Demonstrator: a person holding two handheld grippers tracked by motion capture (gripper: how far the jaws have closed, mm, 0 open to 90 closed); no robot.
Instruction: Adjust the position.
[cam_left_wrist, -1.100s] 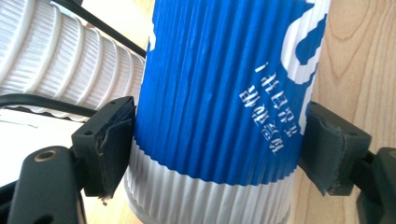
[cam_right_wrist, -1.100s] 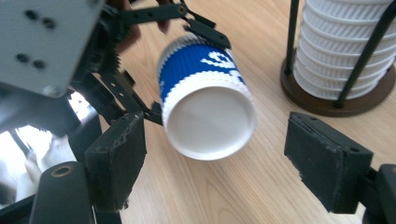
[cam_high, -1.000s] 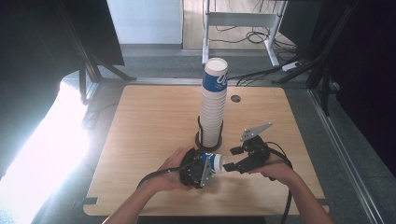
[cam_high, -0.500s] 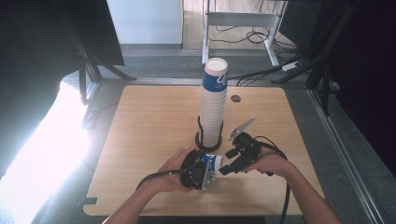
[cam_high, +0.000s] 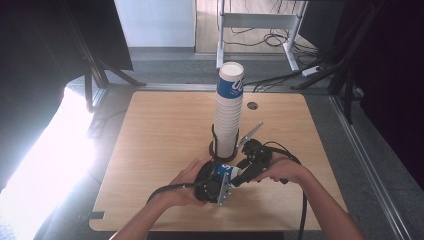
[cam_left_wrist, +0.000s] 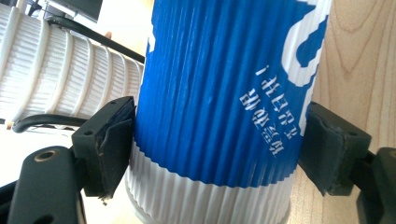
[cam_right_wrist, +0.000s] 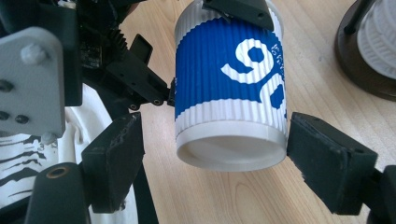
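Observation:
A blue and white ribbed paper cup (cam_high: 226, 171) lies sideways in my left gripper (cam_high: 220, 181), low over the front of the table. In the left gripper view both pads (cam_left_wrist: 109, 140) press on the cup (cam_left_wrist: 224, 102). My right gripper (cam_high: 240, 175) faces the cup's bottom from the right. In the right gripper view the cup's (cam_right_wrist: 229, 93) base sits between the fingers (cam_right_wrist: 116, 158) with a gap on each side. Those jaws have just been opening. A tall stack of the same cups (cam_high: 229, 115) stands in a black holder (cam_high: 216, 150) just behind.
The wooden table (cam_high: 160, 130) has a round cable hole (cam_high: 252, 106) at the back. Black cables (cam_high: 280, 149) trail from the grippers over the table's right front. The holder's base (cam_right_wrist: 364, 60) is close to the right gripper.
My right gripper has moved left, up to the bottom of the cup in the left gripper. The left hand and the cup have stayed where they were.

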